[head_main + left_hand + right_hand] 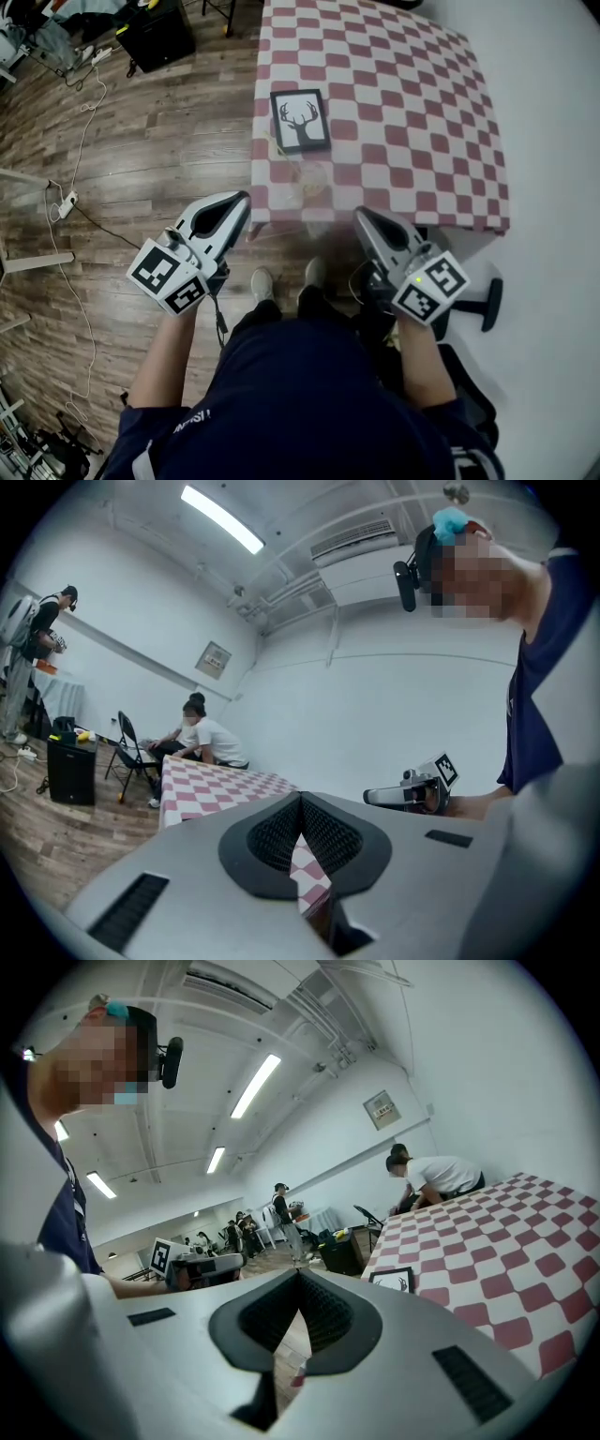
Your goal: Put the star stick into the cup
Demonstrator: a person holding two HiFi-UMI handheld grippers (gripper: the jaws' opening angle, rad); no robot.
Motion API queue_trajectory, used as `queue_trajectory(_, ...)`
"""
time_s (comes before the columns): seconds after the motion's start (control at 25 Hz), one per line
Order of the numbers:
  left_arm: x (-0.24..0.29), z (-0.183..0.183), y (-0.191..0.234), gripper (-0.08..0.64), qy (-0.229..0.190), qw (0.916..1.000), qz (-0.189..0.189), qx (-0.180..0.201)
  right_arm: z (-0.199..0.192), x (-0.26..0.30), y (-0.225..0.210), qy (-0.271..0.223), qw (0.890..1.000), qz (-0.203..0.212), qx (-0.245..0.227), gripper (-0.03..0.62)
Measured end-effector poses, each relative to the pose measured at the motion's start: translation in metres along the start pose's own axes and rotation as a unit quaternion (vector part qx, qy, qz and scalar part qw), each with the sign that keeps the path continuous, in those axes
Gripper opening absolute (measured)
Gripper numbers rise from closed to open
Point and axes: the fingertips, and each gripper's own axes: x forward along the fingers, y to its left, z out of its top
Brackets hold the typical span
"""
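Observation:
A clear cup (312, 178) stands near the front edge of the table with the red-and-white checked cloth (403, 103). I cannot make out the star stick in any view. My left gripper (246, 199) hangs off the table's front left corner, its jaws shut with nothing between them (300, 799). My right gripper (359, 216) is just below the front edge, to the right of the cup, also shut and empty (298, 1274). Both point up toward the table from in front of the person's legs.
A black-framed deer picture (301, 121) lies on the cloth behind the cup. Cables and a power strip (66, 202) trail over the wooden floor at the left. A black box (155, 33) stands at the back left. People sit at the table's far end (202, 738).

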Motion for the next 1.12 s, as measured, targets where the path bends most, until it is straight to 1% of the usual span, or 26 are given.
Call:
queue_trajectory(0.24, -0.021, 0.01, -0.007, 0.029, -0.006, 0.9999, -0.005, 0.008, 0.006, 0.001, 0.021, -0.01, 1.0, 0.004, -0.011, 0.015)
queue_trajectory(0.52, -0.031, 0.012, -0.008, 0.029, -0.015, 0.9999, -0.005, 0.003, 0.011, 0.004, 0.038, -0.013, 1.0, 0.011, -0.025, 0.015)
queue_trajectory(0.84, -0.029, 0.009, -0.011, 0.029, -0.015, 0.9998, -0.01, -0.002, 0.009, 0.006, 0.044, -0.006, 0.999, 0.016, -0.033, 0.014)
queue_trajectory(1.12, -0.022, 0.005, -0.013, 0.029, -0.015, 0.9998, -0.008, -0.006, 0.007, 0.007, 0.04, 0.002, 0.999, 0.019, -0.038, 0.014)
